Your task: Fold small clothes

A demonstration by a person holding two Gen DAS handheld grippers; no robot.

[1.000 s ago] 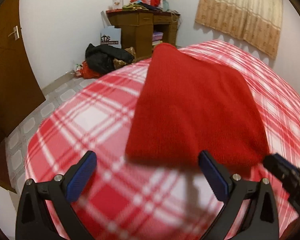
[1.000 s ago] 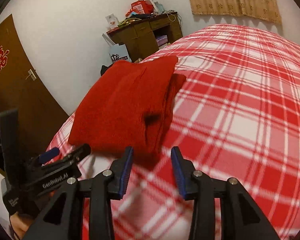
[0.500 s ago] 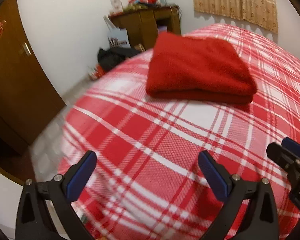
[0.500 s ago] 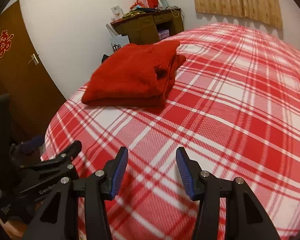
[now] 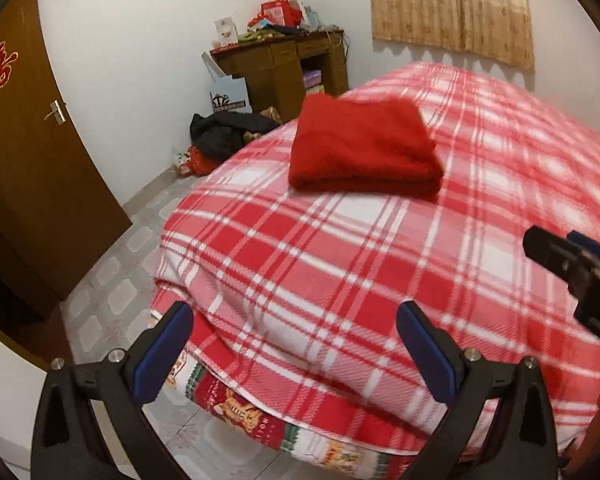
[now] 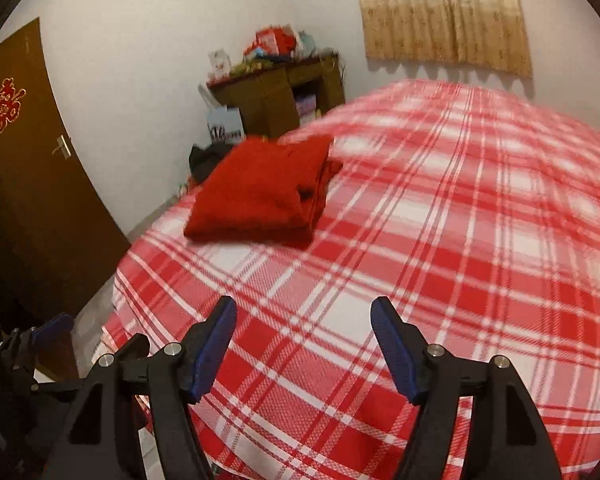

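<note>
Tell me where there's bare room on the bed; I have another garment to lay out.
The plaid bedspread is bare between the folded red garment and both open claws, left claw and right claw, and across the whole stretch toward the curtain. The only occupied part is the corner near the desk, where the garment lies.

A home bedroom: plaid-covered bed (image 5: 340,264), wooden door (image 5: 32,152), curtain (image 5: 452,4).

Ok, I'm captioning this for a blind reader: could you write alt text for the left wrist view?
A folded red garment lies on a bed with a red and white plaid blanket. The open, empty left hand-held gripper frames the foreground. A brown door and cluttered wooden desk stand behind.
</note>
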